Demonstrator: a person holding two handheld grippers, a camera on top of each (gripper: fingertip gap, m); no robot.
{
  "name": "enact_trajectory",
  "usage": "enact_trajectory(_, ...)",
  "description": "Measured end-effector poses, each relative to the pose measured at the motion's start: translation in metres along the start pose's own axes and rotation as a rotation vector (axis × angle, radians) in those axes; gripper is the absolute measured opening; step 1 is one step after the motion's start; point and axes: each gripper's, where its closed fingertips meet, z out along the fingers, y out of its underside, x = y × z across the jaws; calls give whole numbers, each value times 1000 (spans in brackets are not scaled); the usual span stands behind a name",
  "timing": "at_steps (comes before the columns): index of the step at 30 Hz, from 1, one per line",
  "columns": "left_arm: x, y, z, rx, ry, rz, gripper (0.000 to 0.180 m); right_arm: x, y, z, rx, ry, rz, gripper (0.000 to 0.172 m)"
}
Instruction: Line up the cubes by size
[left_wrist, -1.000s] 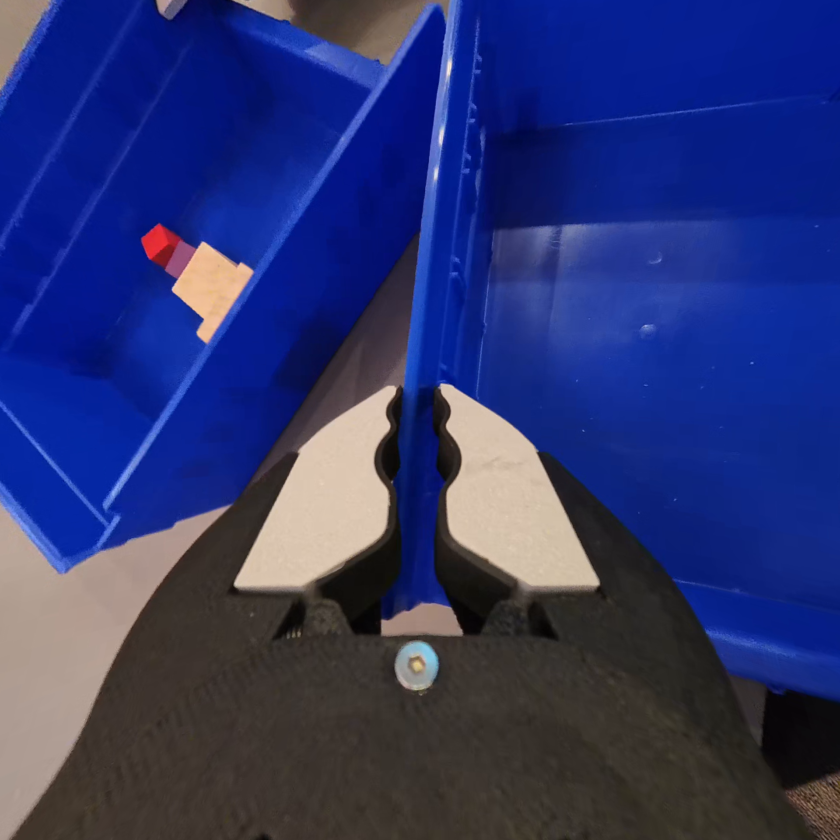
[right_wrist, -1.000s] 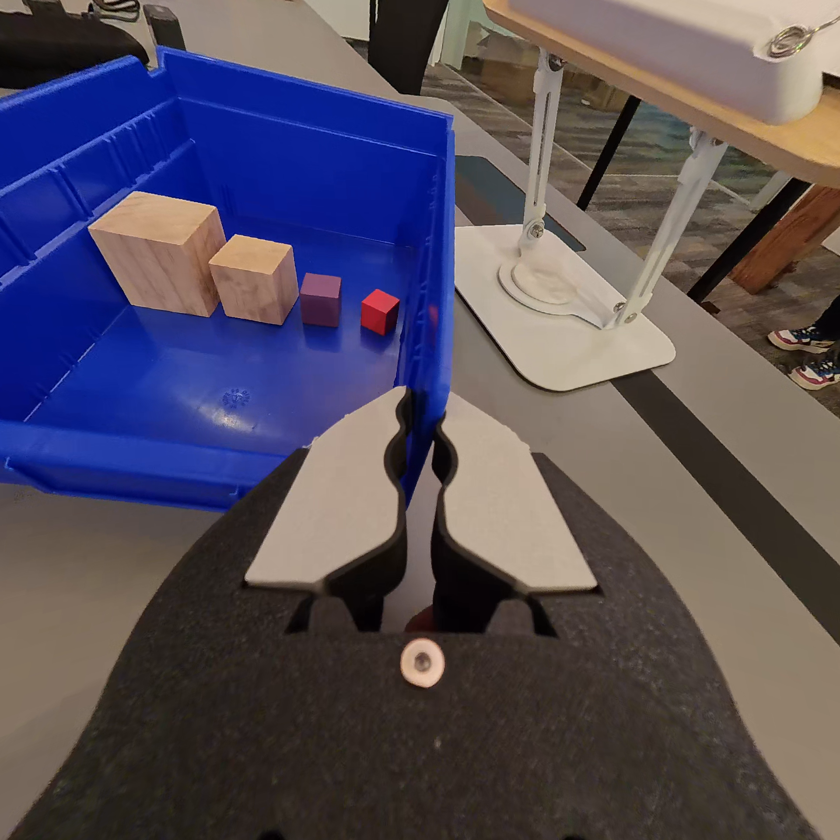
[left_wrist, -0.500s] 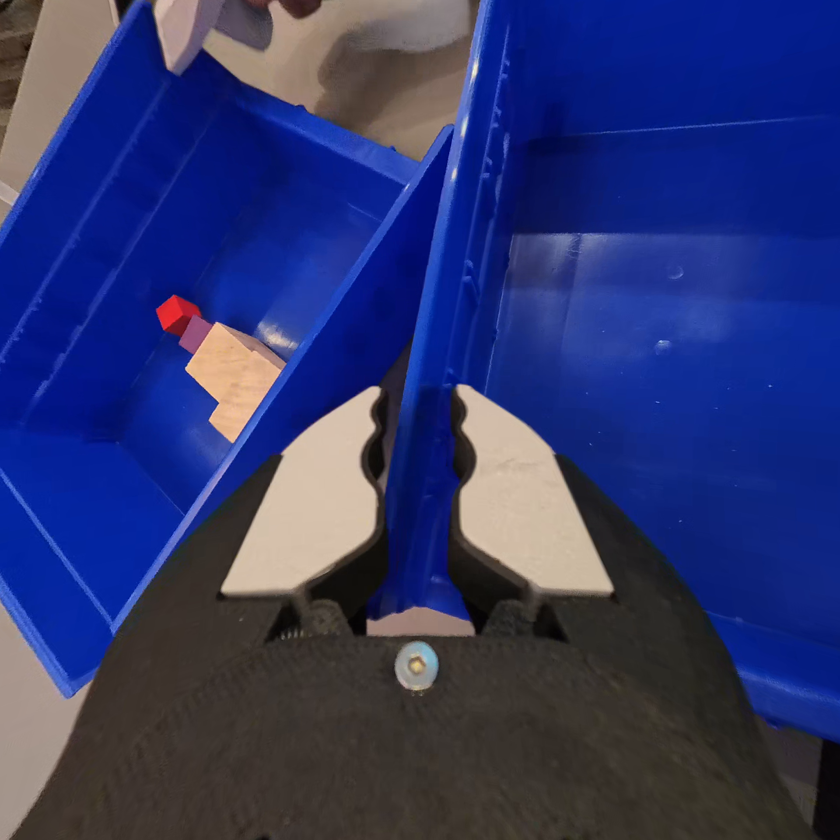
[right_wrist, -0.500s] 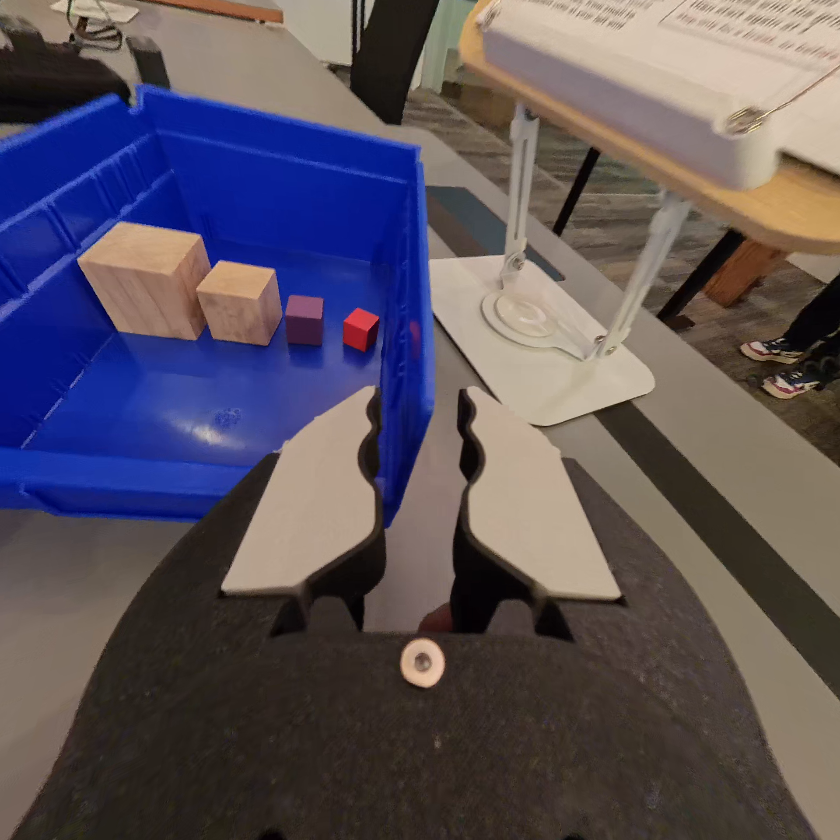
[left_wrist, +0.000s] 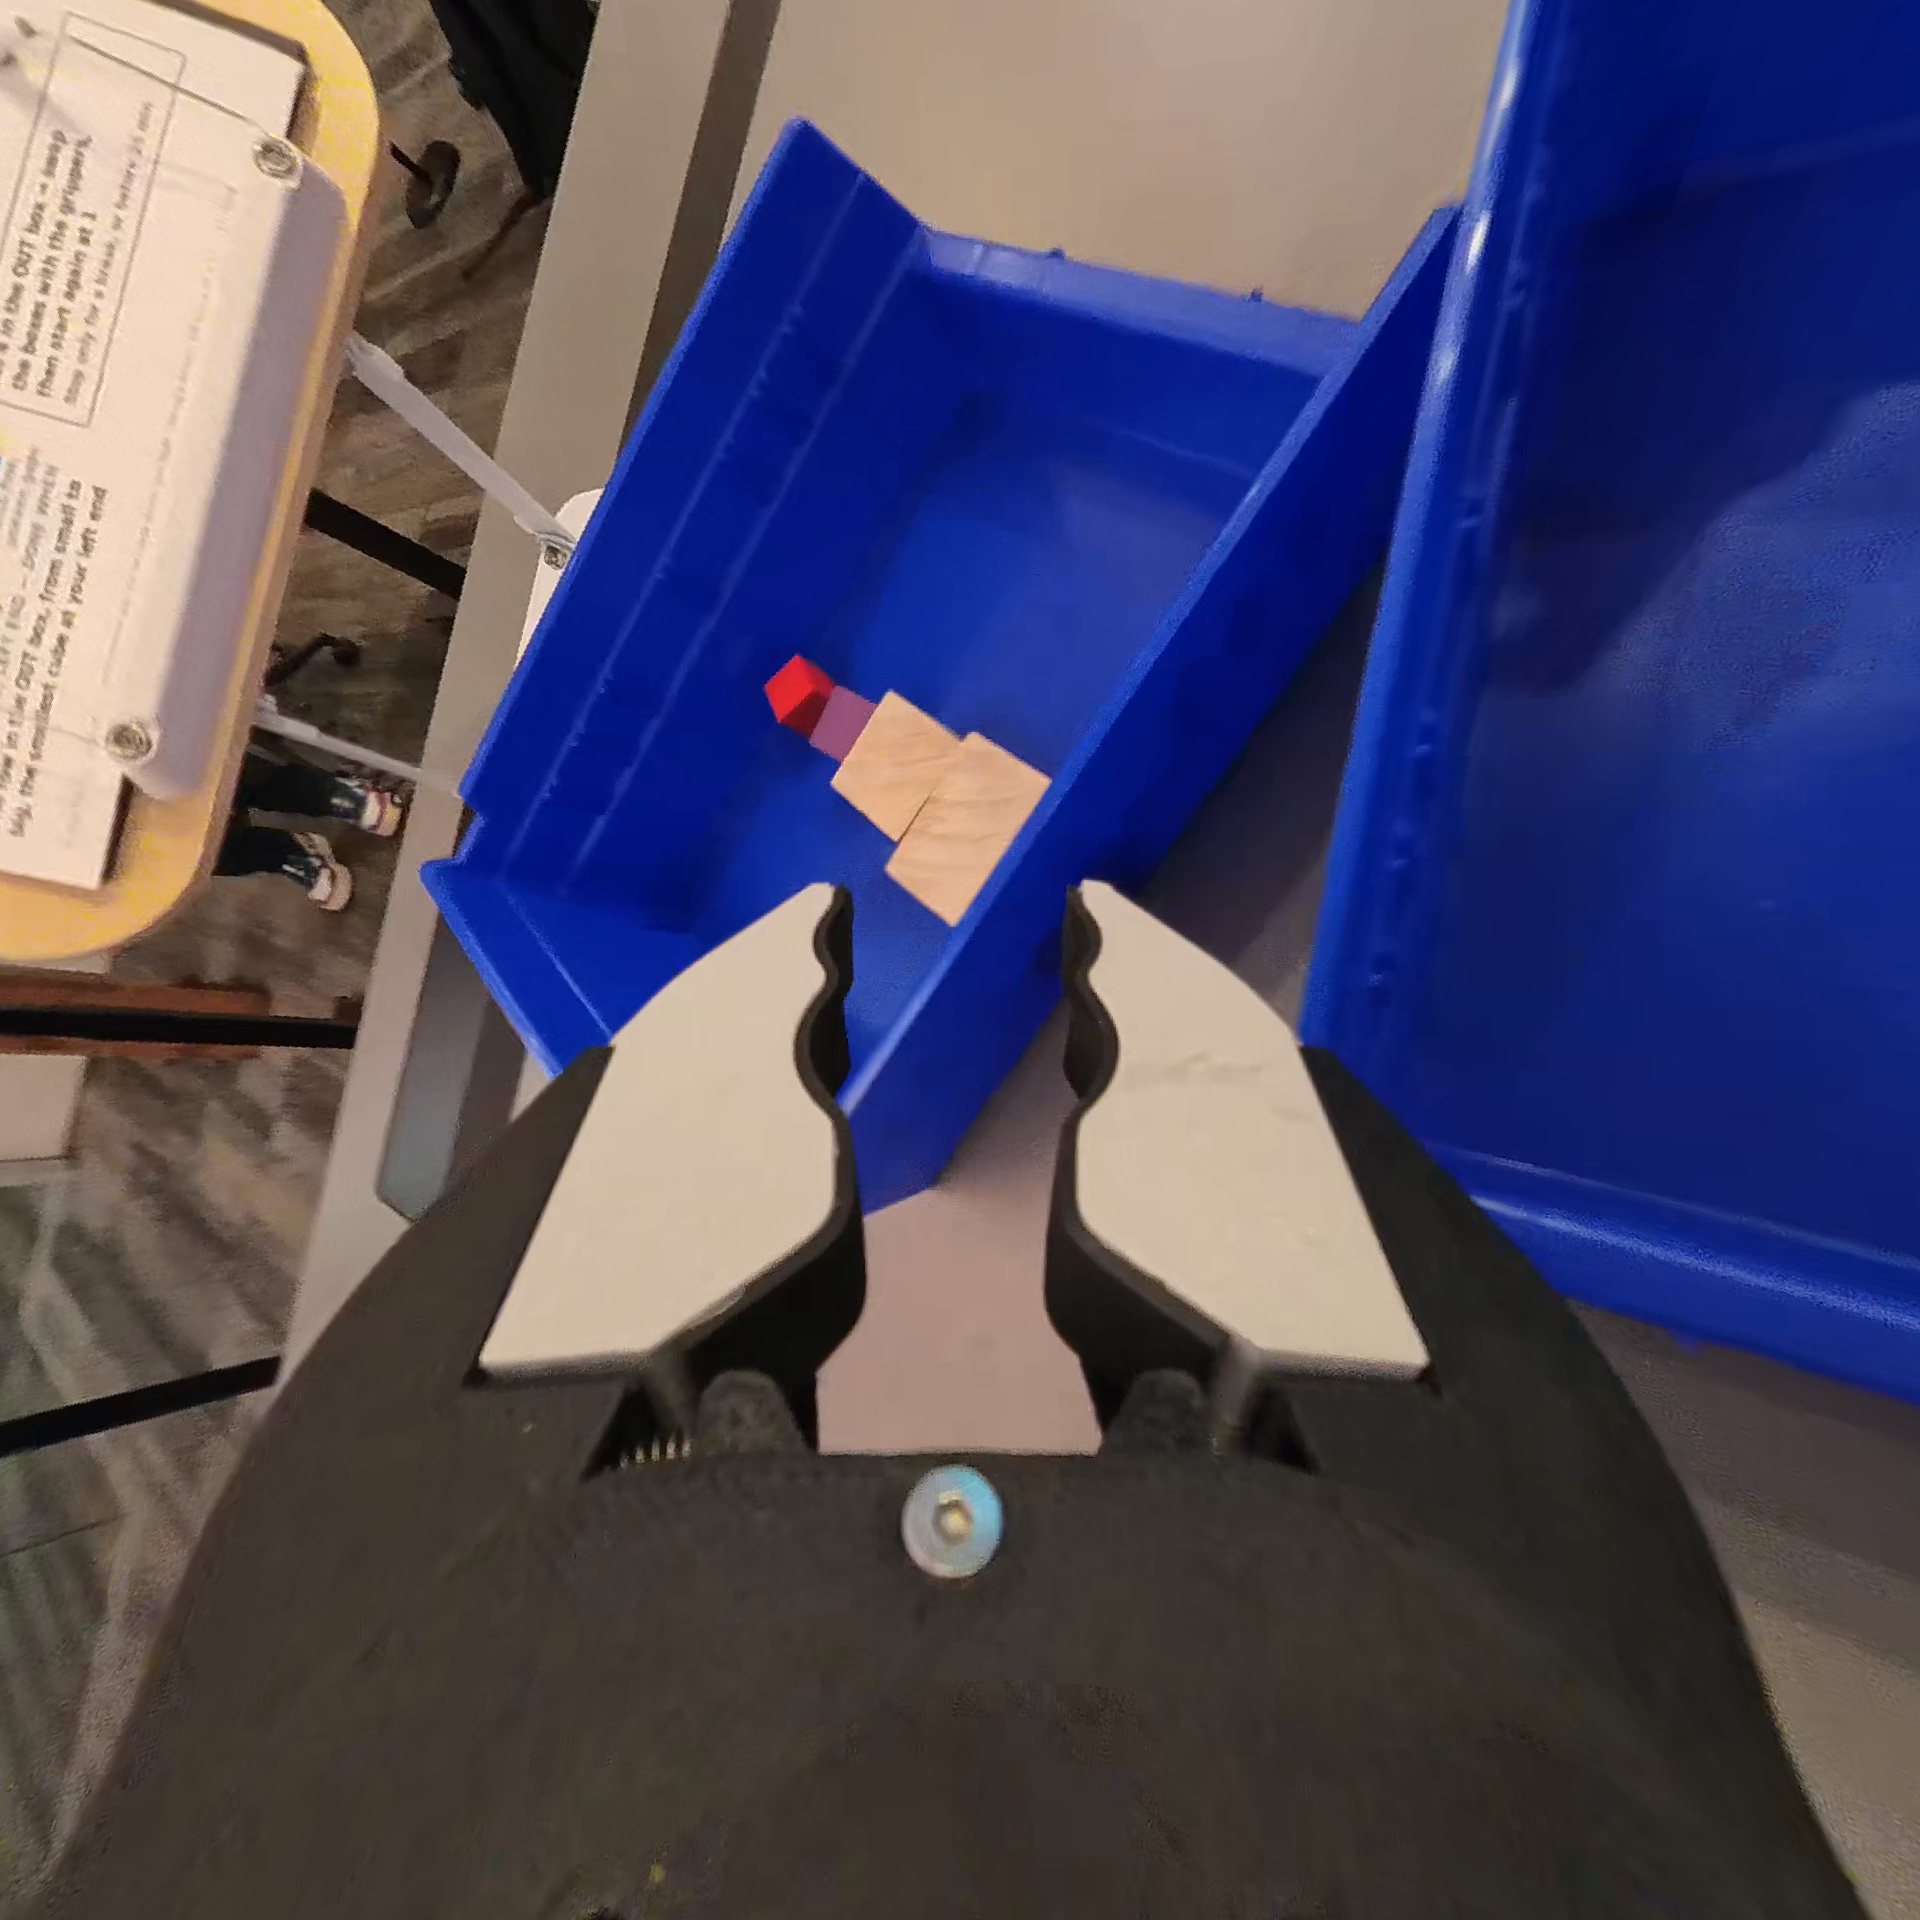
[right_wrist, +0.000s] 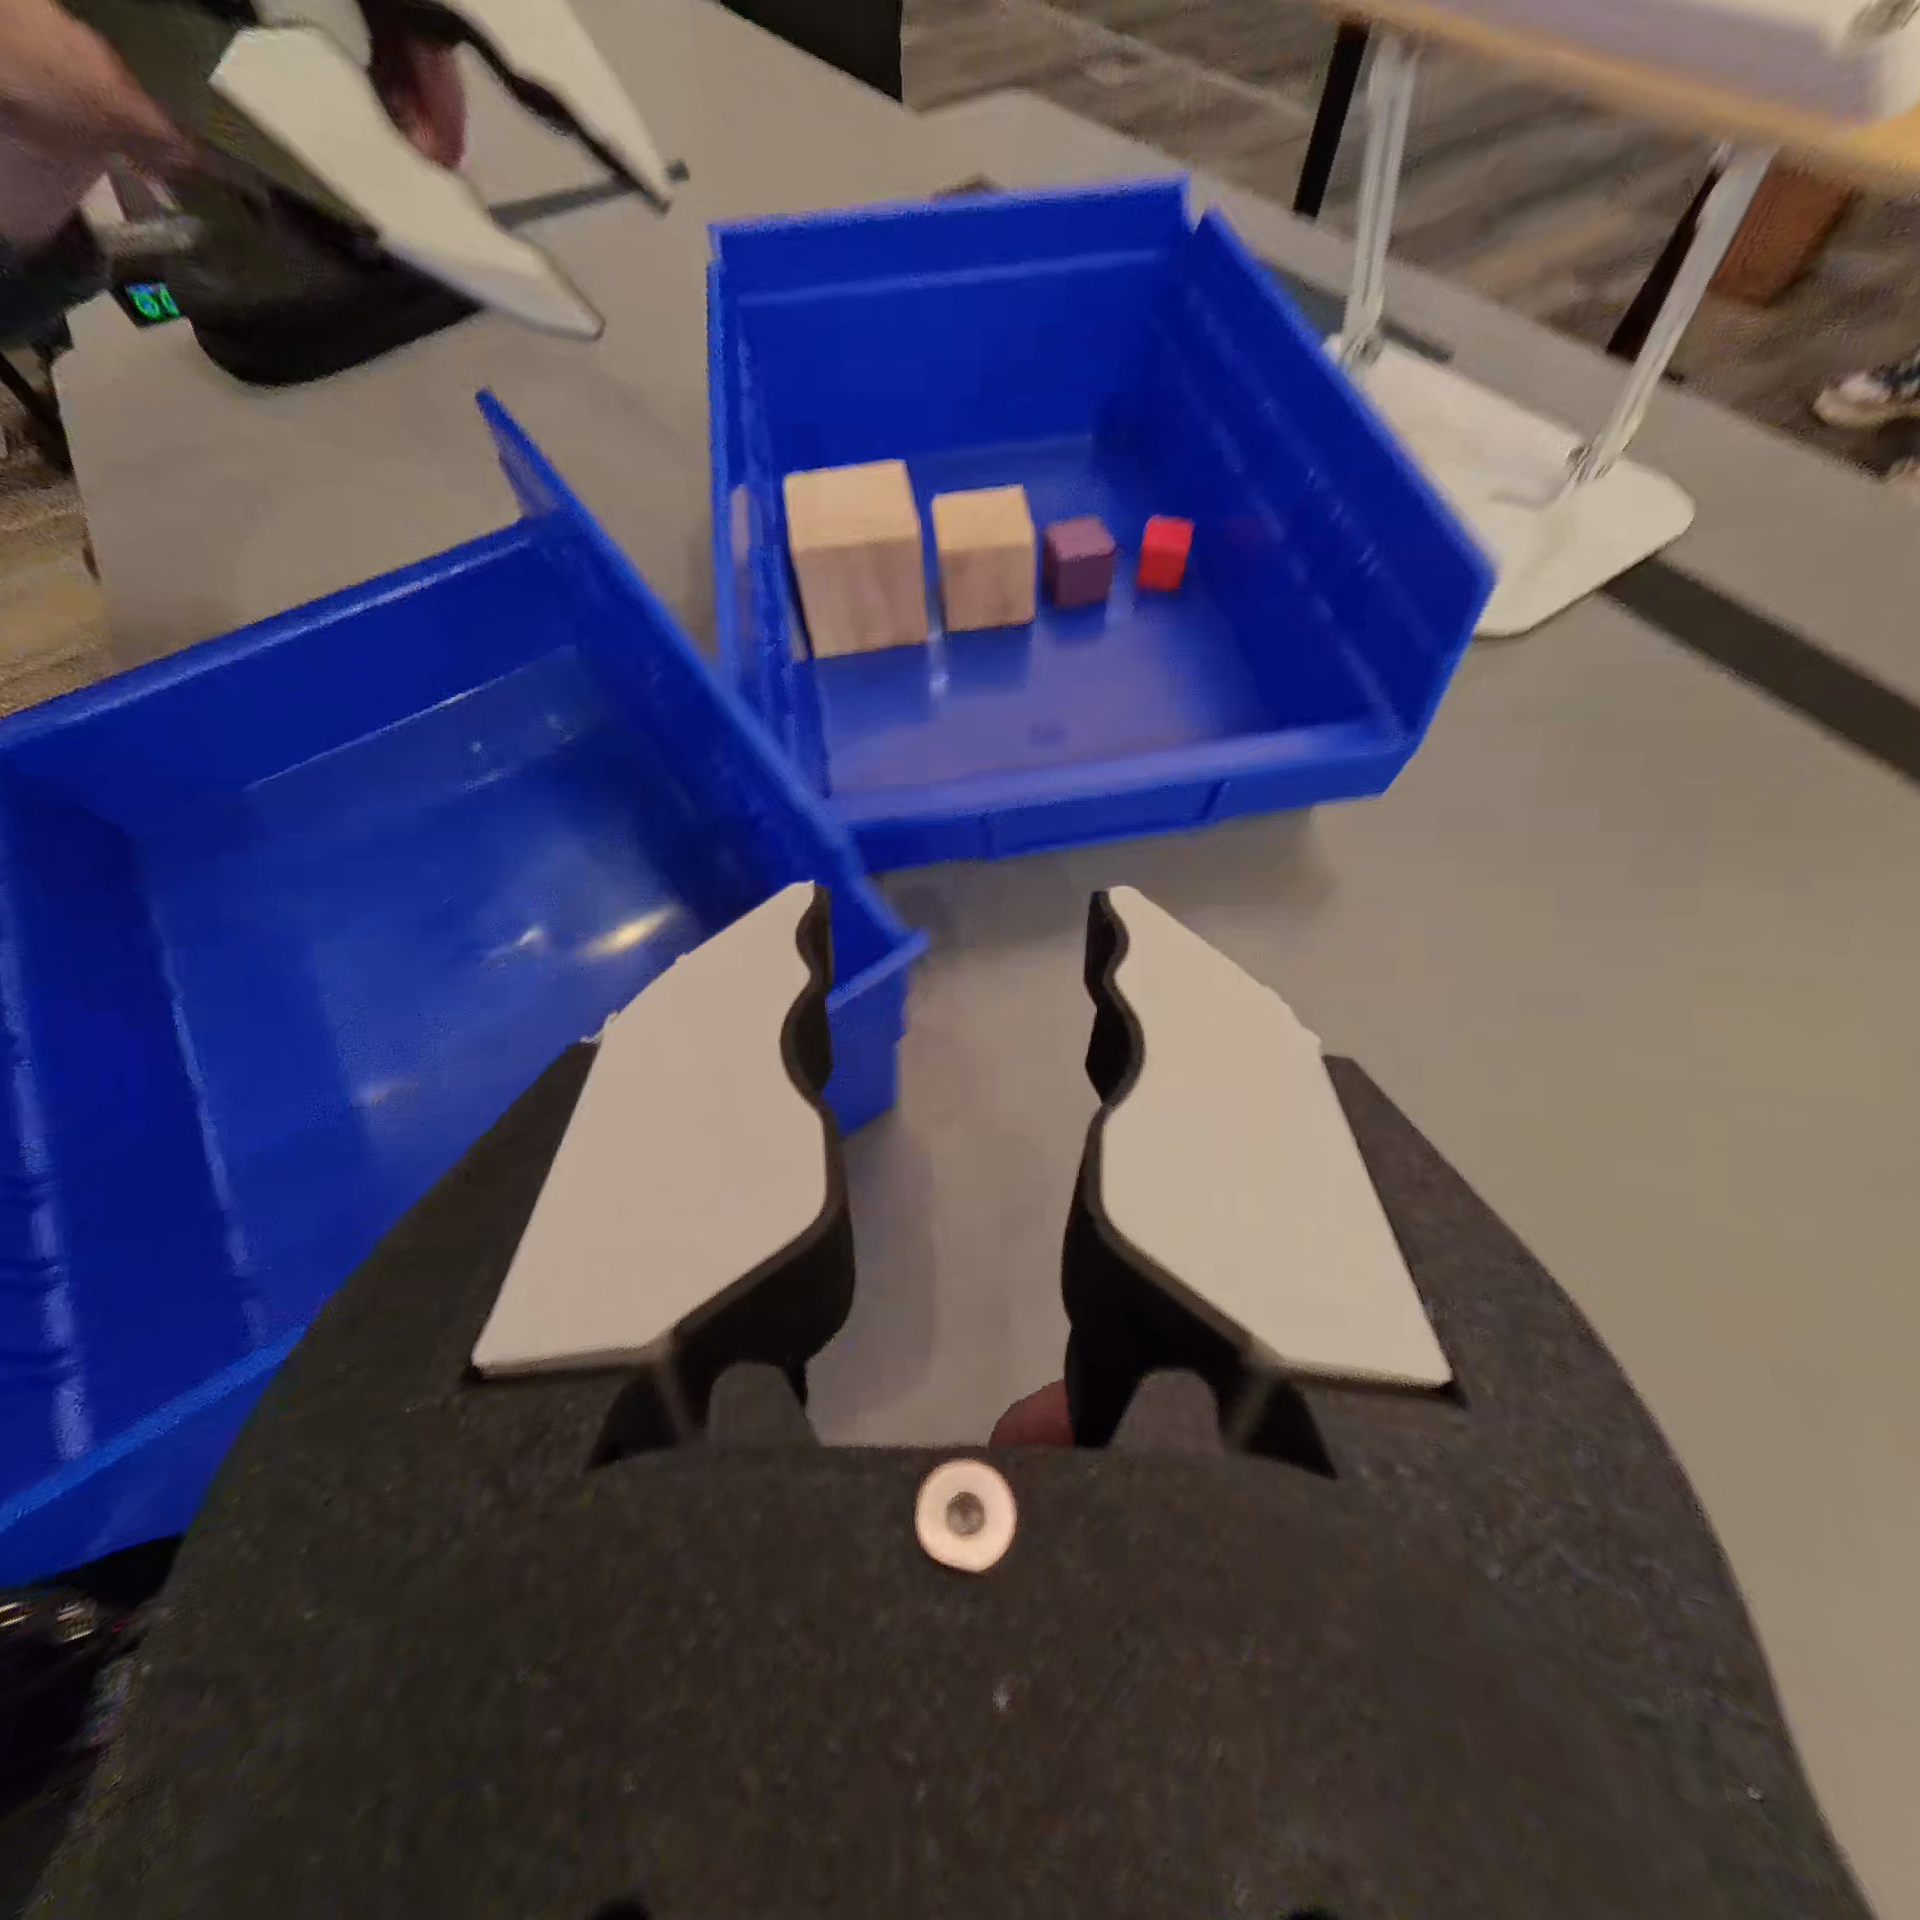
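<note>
Both my grippers are spread apart and grip nothing. My left gripper (left_wrist: 956, 904) hangs above the grey table (left_wrist: 956, 1351), its fingers (left_wrist: 686, 1122) wide; a corner of the cube bin (left_wrist: 748, 436) shows between them from this angle, but neither pad presses on it. My right gripper (right_wrist: 951, 904) is just as wide, with only bare table (right_wrist: 1558, 935) between the fingers (right_wrist: 1236, 1143).

Landmark is the cube bin (right_wrist: 1143, 800), a blue plastic bin on the table. All four cubes stand on its floor in one row along the back half, biggest to smallest. Big wooden cube (right_wrist: 854, 556) sits nearest the bin's left wall. Smaller wooden cube (right_wrist: 984, 559) is just beside it, with a thin gap seen from the right wrist; from the left wrist the two look touching, so I can't tell. Then the purple cube (right_wrist: 1078, 561), then the red cube (right_wrist: 1164, 553), last in the row and well short of the bin's right wall. From the left wrist the row runs red cube (left_wrist: 798, 694), purple cube (left_wrist: 844, 719), smaller wooden cube (left_wrist: 902, 764), big wooden cube (left_wrist: 968, 821), partly hidden by the bin wall.

A second blue bin (right_wrist: 343, 935) sits left of the cube bin, angled, corner close to it. A white stand base (right_wrist: 1558, 520) sits right of the cube bin. The picture is blurry.
</note>
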Motion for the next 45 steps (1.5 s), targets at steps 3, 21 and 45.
enact_trajectory(3,-9,11,18,-68,12,96,42,-22,21,-4,-64,28,56,52)
enact_trajectory(21,3,43,52,-209,156,252,17,-59,20,-1,-171,-17,173,45)
enact_trajectory(45,5,43,52,-193,203,289,13,-59,43,8,-341,-15,300,27)
